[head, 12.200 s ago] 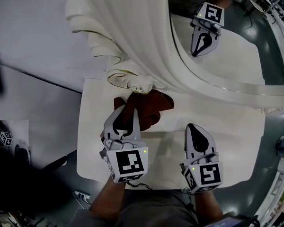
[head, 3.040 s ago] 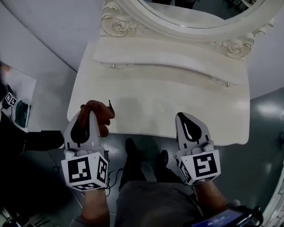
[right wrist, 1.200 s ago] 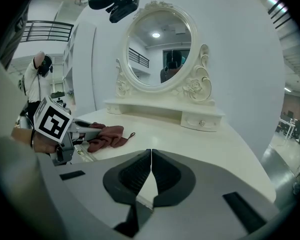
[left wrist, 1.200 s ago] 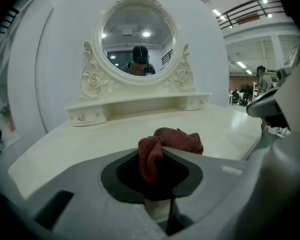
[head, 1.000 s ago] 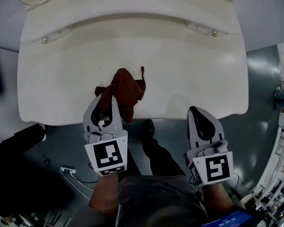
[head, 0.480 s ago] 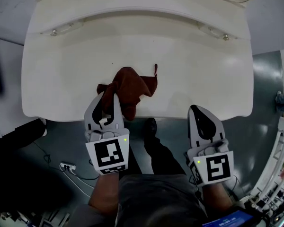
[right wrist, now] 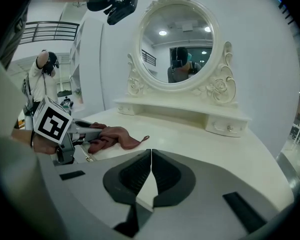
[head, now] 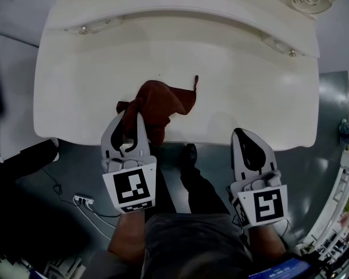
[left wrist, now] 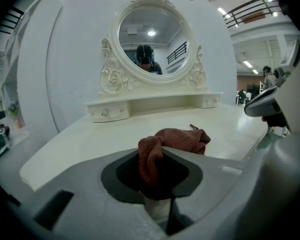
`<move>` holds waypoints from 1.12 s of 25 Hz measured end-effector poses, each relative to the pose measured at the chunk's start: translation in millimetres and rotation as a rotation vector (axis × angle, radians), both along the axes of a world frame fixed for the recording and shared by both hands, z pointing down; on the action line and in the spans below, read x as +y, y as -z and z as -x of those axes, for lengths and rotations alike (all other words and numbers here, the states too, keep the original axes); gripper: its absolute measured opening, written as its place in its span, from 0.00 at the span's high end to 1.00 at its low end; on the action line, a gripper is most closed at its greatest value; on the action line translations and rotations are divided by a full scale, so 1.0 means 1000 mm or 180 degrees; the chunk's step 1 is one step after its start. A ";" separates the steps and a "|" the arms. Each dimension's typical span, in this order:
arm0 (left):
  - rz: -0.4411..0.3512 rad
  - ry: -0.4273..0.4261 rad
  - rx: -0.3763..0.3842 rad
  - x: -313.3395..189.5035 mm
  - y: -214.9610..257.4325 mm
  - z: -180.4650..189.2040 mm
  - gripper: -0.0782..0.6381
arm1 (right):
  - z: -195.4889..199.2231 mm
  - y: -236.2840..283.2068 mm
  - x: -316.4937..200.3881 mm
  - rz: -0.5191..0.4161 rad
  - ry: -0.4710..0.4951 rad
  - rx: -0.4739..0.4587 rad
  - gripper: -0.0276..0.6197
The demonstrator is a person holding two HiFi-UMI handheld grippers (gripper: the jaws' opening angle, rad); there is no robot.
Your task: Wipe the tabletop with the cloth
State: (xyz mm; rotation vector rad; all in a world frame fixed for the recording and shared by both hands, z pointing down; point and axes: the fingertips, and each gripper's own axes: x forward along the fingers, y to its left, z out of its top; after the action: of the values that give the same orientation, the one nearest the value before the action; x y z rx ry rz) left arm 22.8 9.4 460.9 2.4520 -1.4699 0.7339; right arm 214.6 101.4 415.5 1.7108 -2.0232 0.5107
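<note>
White tabletop [head: 238, 92], red cloth [head: 163, 100]

Head view dim; gripper views brighter w/ fisheye warp, dark corners; ceiling lamp [left wrist: 151, 33] refl. in mirror [left wrist: 132, 46].

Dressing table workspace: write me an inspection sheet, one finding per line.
Surface: cream-white dressing-table top, only the cloth lies on it.
Job's things: reddish-brown cloth, bunched near the front edge.
Clutter: nothing seen.
Grippers: left gripper shut on the cloth's near end; right gripper shut, empty, at the front edge.
Cables: dark cable and power strip on the floor, left.
Surroundings: oval mirror in carved white frame; grey floor.
</note>
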 end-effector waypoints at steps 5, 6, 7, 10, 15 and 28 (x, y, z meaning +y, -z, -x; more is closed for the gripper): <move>0.0004 0.0071 -0.0026 -0.007 0.001 0.026 0.78 | 0.023 0.001 -0.012 -0.0014 0.0076 -0.0027 0.93; 0.0004 0.0094 -0.0031 -0.008 0.001 0.031 0.78 | 0.028 0.001 -0.014 -0.0012 0.0098 -0.0030 0.93; 0.0004 0.0118 -0.0037 -0.009 0.001 0.037 0.78 | 0.032 0.000 -0.016 -0.0010 0.0119 -0.0030 0.93; -0.0001 0.0182 -0.0046 -0.012 0.000 0.054 0.78 | 0.045 0.000 -0.021 -0.0004 0.0174 -0.0032 0.93; -0.0003 0.0266 -0.0049 -0.016 0.000 0.078 0.78 | 0.067 0.000 -0.030 0.0008 0.0258 -0.0039 0.93; 0.0001 0.0434 -0.0059 -0.030 -0.001 0.131 0.78 | 0.117 -0.007 -0.052 0.0054 0.0444 -0.0047 0.93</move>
State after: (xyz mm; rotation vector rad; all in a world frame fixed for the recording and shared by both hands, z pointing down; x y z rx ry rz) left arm -107.8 -20.4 462.3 2.3227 -1.6242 0.7306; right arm 97.5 49.2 422.6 1.5468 -2.1238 0.4937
